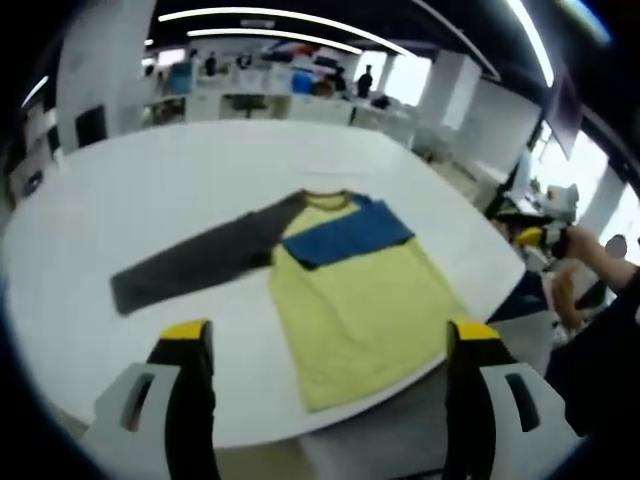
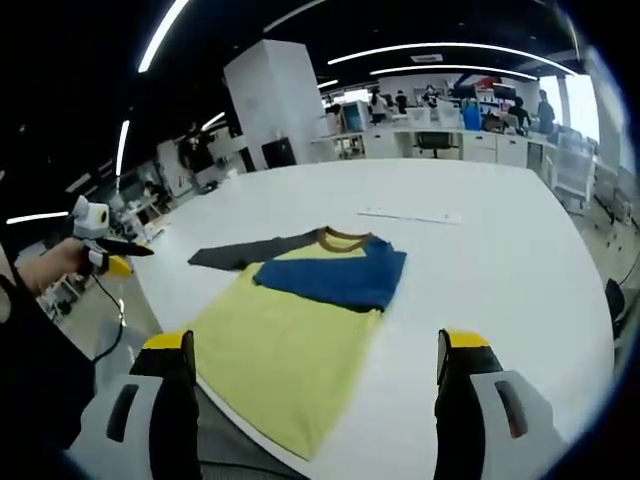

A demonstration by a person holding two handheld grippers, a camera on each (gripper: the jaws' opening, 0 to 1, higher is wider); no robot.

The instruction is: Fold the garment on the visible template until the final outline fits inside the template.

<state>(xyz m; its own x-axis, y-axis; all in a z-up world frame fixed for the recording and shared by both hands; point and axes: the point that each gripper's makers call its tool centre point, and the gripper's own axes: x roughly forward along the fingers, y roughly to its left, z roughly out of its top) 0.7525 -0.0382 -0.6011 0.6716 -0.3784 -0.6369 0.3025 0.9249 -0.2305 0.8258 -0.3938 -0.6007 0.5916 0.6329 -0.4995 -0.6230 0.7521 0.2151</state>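
Both tongs (image 1: 328, 345) (image 2: 315, 355) wide apart, empty, above shirt (image 1: 350, 290)

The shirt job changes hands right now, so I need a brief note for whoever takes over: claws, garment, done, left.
Left claw: open, empty, held back from the table edge.
Right claw: open, empty, also short of the garment.
Shirt: flat on the white table, hem at the near edge.
Done: blue sleeve folded across the chest.
Left: grey sleeve lies spread out; fold it in, then the body. I cannot make out a template.
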